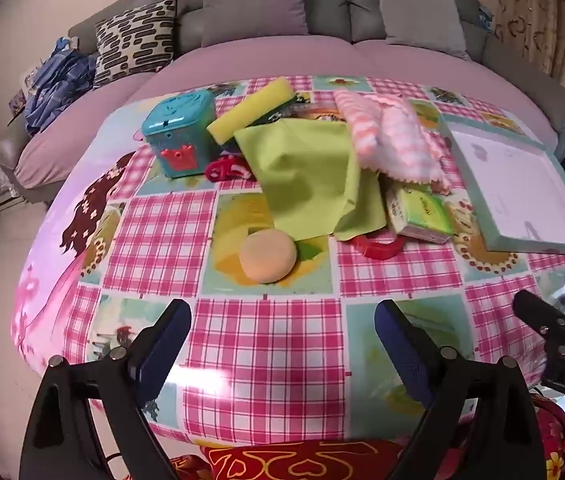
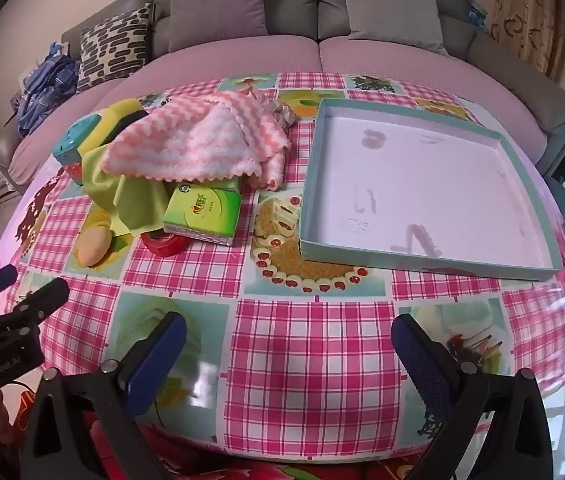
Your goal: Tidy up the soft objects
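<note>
Sofa [image 2: 282,52]: one, seen beyond the far edge, with four cushions counted on it.
Table [image 2: 314,360]: one, covered by a pink checked cloth with pictures.
Tray [image 2: 306,184]: one shallow box with a white floor, set at the right; nothing is seen in it.
Pink-white towel [image 2: 194,144]: one, heaped at the far left of the tray, laid over the other things.
Green cloth [image 1: 310,172]: one, spread under the towel.
Teal toy box [image 1: 180,136]: one, at the far left.
Yellow sponge [image 1: 250,110]: one, leaned beside the teal toy box.
Tissue pack [image 2: 202,212]: one, green, near the towel's edge.
Round sponge [image 1: 268,256]: one, peach, nearest of the pile.
Red clips [image 1: 378,246]: two counted.
Left hand-held gripper [image 1: 282,344]: spread wide, nothing between the fingers.
Right hand-held gripper [image 2: 288,356]: spread wide, nothing held.
</note>
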### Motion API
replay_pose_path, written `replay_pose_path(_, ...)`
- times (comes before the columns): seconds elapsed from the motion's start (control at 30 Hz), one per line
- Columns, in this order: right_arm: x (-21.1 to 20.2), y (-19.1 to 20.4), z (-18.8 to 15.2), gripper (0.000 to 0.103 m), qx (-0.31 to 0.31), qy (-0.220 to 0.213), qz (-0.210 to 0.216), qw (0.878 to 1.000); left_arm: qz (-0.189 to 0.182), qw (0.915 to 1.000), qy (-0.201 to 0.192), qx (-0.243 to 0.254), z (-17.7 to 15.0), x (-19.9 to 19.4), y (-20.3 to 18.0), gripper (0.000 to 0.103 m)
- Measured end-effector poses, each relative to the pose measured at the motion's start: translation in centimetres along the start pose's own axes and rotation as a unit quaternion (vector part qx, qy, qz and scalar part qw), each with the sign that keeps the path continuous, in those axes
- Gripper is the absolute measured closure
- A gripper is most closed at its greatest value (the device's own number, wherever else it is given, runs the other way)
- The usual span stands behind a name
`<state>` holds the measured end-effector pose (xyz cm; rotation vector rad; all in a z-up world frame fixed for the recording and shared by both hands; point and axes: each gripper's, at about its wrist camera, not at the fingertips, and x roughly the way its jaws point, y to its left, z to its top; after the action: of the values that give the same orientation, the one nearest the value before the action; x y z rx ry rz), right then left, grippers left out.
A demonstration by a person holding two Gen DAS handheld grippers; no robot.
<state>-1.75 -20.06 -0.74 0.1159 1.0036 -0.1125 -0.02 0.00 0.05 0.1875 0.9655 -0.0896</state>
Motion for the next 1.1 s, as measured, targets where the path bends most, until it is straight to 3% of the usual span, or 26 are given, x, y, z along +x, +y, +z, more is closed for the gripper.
replay_pose_path(0.13, 0.05, 0.02, 0.01, 0.0, 0.003, 0.002, 0.0, 1.0, 0.01, 0.9998, -0.013, -0.007, -0.39, -0.59, -0.38, 0.01)
replay_pose_path(0.2, 0.11, 0.21, 0.02, 0.0, 0.003, 0.003, -0.001, 1.0, -0.003, 0.9997, 0.002, -0.025, -0.45, -0.28, 0.26, 0.01)
replay_pose_path(0.53, -0.31, -0.62, -0.14, 0.0, 0.016, -0.001, 0.008, 1.0, 0.024, 0.9994, 0.006, -0.023, 0.0, -0.07, 0.04, 0.01)
replay_pose_path(1.1, -0.35, -0.19, -0.08, 0.0, 0.001, 0.0, 0.014, 1.0, 0.033, 0.9991, -0.004, -0.025, -0.09, -0.04, 0.21, 0.01)
